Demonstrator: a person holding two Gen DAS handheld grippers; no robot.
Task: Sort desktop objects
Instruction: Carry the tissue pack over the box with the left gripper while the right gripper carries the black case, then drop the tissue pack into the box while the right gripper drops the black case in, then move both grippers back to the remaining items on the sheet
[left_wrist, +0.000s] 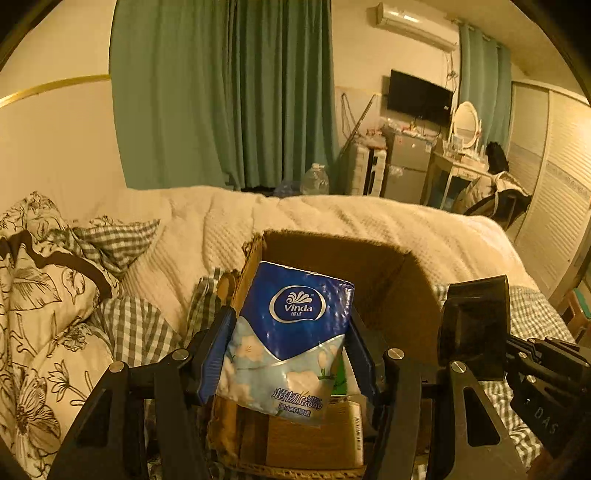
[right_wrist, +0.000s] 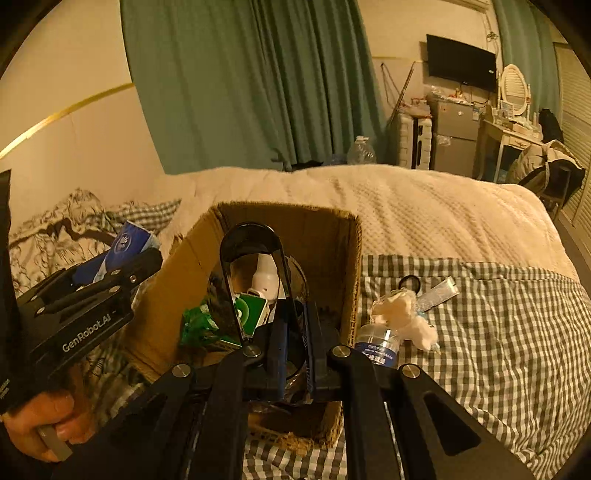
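Nearest the left wrist camera, the left gripper (left_wrist: 291, 339) has its blue pads clamped on the two sides of a tissue pack (left_wrist: 291, 332), which hangs above the left half of an open cardboard box (left_wrist: 388, 280). In the right wrist view the same tissue pack (right_wrist: 125, 243) shows at about nine o'clock, still outside and above the box wall (right_wrist: 177, 295).

At the centre of the right wrist view, the right gripper (right_wrist: 295, 347) has its fingers closed almost together on the base of a black loop-shaped object (right_wrist: 251, 243); what this object is I cannot tell. It stands over the box opening.

Judging by the contents, sorting is partly done: a green packet (right_wrist: 255, 310), a green wrapper (right_wrist: 199, 325) and a white item (right_wrist: 267, 277) already lie inside the box. Still outside, at about three o'clock on the checked sheet (right_wrist: 480, 332), are a water bottle (right_wrist: 380, 347), a wad of white tissue (right_wrist: 406, 317), a silver strip (right_wrist: 439, 291) and a small black ring (right_wrist: 410, 282).

Room is tight over the box: both tools crowd one opening, and the left gripper's body nearly meets the left wall. Rightward the bed lies open as far as the quilt (right_wrist: 406, 206).
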